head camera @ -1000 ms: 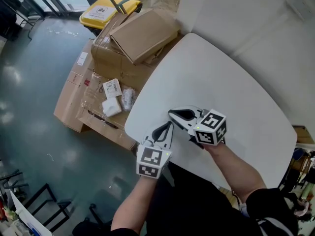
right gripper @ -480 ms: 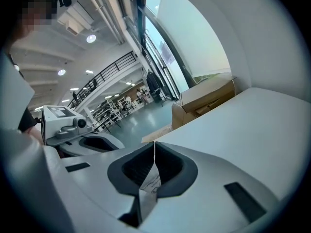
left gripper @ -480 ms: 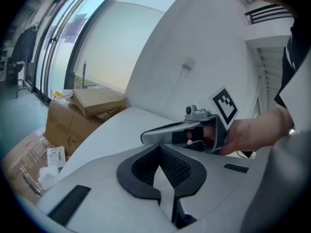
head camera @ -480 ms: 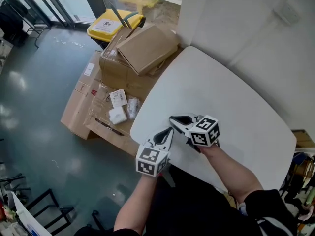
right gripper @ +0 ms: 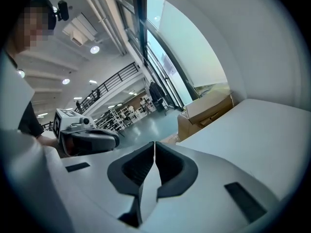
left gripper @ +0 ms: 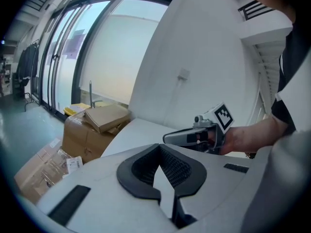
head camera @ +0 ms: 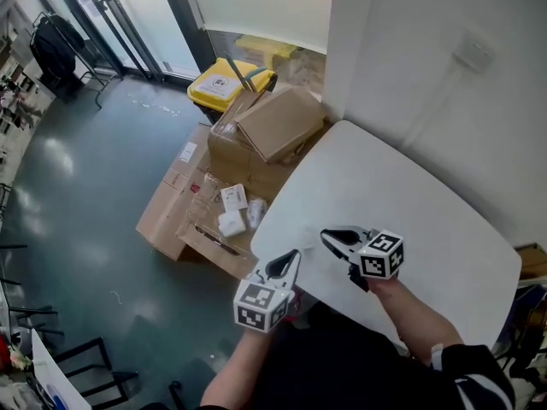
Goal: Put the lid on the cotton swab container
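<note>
Surface: a white rounded surface stands against a white wall, and the part in view is bare.
Left gripper: the left gripper is held at the near-left edge of the surface, and its marker cube hangs off that edge. In the left gripper view its dark ribbed pads meet at the tips, with only bare surface showing through the gap behind them. It holds nothing.
Right gripper: the right gripper hovers over the surface just inside the near edge, to the right of the left gripper and pointing toward the left edge. In the right gripper view its pads are drawn together to a hairline slit with nothing between them.
Spacing: the two grippers are near each other but apart.
Cotton swab container and lid: neither shows in any view.
Floor: a grey-green floor lies beyond the left edge of the surface.
Cardboard boxes: stacked cardboard boxes sit against the far-left corner of the surface.
Flattened cardboard: a flat sheet lies on the floor, and small white packets rest on it.
Yellow bin: a yellow bin stands behind the boxes.
</note>
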The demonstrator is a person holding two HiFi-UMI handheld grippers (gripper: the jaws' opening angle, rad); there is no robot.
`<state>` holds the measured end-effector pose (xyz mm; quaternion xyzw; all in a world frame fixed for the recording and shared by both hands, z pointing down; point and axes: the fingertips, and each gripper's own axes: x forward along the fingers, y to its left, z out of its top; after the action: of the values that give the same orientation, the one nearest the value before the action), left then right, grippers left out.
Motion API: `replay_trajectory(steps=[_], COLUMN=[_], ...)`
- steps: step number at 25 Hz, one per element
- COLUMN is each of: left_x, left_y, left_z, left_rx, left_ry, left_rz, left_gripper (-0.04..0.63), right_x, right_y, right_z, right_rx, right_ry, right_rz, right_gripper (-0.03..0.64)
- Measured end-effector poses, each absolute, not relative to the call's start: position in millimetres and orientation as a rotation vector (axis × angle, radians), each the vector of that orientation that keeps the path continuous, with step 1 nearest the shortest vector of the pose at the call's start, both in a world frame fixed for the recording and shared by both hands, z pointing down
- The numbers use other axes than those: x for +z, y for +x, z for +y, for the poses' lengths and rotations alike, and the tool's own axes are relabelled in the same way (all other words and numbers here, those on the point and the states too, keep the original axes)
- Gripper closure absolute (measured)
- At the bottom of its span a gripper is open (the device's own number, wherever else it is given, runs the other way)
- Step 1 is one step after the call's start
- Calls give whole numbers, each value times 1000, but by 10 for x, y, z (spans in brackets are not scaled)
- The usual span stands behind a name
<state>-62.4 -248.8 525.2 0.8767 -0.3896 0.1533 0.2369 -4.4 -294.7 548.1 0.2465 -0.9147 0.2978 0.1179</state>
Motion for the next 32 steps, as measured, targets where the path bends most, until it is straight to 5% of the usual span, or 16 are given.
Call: replay_trajectory(steps=[21,32], left_x=[3892,3561], left_y=[-1536,-1890], left_z=[-2231,-2227], left_rx=[284,246], left_ry=[2574,2608], left_rz=[-1212,-1350], left_gripper=[583,583], right_x=[3453,3151], right_y=[-865,-795], right_z=[-2089,-2171], right_rx=[644,474], right_ry=[498,553], right_rz=[-3147,-3201], right_gripper=[600,601])
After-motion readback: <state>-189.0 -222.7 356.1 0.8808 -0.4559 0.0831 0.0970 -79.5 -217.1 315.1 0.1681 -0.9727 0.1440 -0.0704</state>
